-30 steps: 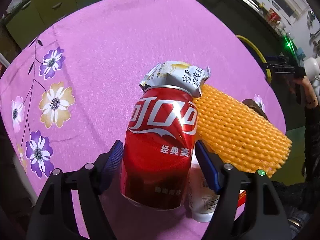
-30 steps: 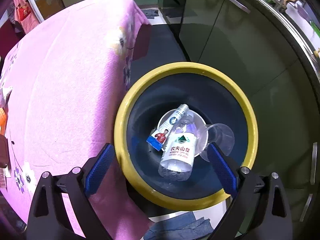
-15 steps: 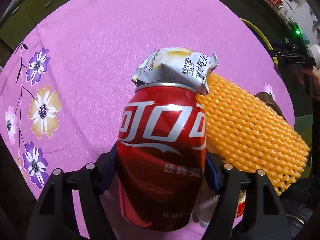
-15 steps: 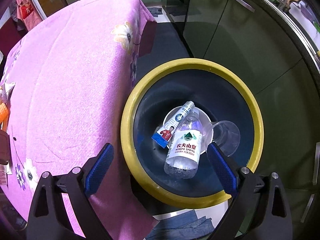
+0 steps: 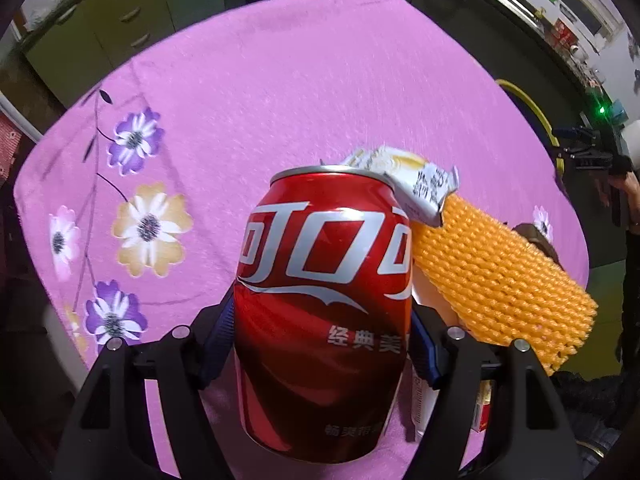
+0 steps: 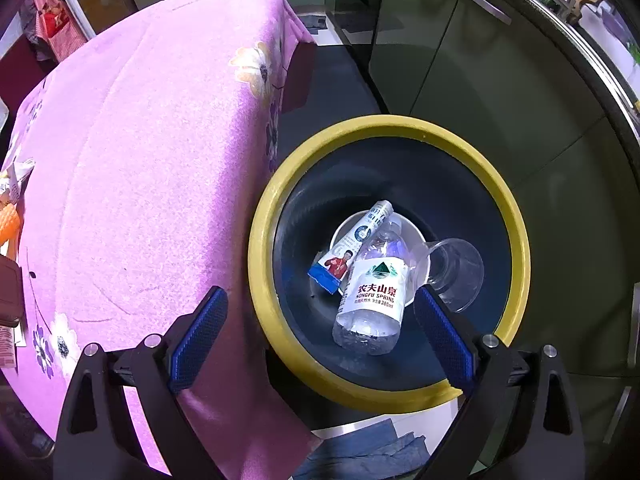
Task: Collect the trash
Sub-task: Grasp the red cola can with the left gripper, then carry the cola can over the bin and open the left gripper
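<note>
- Left tongs (image 5: 322, 338): clamped on a red soda can (image 5: 324, 308), blue pads pressed to its two sides, can upright and filling the middle of the left wrist view.
- Just behind the can's top rim: a crumpled silver snack wrapper (image 5: 420, 184), partly hidden by the can.
- To the right of the can, below the wrapper: an orange foam net sleeve (image 5: 500, 280) lying on the table (image 5: 280, 100), close beside the can.
- Low between can and right finger: part of a white container (image 5: 424, 408), mostly hidden; whether touching the can cannot be told.
- Under all of this: a pink tablecloth printed with purple and cream flowers (image 5: 148, 228).
- At the far right edge of the left wrist view: a hand (image 5: 628, 188) by a dark device with a green light.
- Right tongs (image 6: 320, 334): spread wide apart, nothing between the pads, hanging above a bin.
- Directly below: a dark trash bin with a yellow rim (image 6: 276, 208), standing on the floor just beside the table edge.
- Inside the bin: a clear water bottle (image 6: 374, 292), a white bowl (image 6: 344, 232), a white and blue tube (image 6: 352, 248) and a clear plastic cup (image 6: 456, 272), all lying together at the bottom.
- Beyond the bin: green cabinet doors (image 6: 480, 80).
- On the floor near the bin's lower edge: a blue cloth (image 6: 372, 452).
</note>
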Demonstrator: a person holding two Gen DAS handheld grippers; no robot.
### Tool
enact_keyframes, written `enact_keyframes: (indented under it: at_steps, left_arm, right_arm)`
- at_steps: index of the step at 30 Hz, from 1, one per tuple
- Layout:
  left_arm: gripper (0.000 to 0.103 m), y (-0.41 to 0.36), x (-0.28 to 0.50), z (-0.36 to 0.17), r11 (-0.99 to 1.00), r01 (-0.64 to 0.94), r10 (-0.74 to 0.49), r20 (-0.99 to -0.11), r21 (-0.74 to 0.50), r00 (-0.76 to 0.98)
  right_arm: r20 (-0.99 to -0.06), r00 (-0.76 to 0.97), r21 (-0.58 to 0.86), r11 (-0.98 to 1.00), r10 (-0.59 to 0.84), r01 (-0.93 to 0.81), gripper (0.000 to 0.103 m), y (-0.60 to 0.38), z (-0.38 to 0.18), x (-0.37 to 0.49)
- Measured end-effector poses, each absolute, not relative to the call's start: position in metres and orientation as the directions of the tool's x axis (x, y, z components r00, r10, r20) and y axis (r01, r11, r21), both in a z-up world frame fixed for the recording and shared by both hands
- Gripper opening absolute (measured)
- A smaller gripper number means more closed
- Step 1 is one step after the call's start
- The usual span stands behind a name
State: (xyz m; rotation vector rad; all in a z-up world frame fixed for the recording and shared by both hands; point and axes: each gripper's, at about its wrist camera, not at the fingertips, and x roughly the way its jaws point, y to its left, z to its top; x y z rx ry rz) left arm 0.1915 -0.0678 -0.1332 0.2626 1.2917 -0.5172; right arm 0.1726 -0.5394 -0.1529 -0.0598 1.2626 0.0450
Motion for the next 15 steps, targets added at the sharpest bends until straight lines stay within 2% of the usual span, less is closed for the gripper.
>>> enact_keyframes:
  at_steps: [7,15]
  left_arm:
    - [0.069,-0.096,0.187,-0.095,0.821,0.566,-0.246,-0.938,-0.069,0.244]
    - [0.069,-0.184,0.179,-0.052,0.676,0.734,-0.314,-0.926,-0.064,0.209]
  right_arm:
    - [-0.945,0.327,-0.008,0.998,0.010,-0.055,0.093,-0.542,-0.143,0.163]
    - [-0.922,0.386,0.001,1.000,-0.007,0.020,0.093,-0.574,-0.120,0.136]
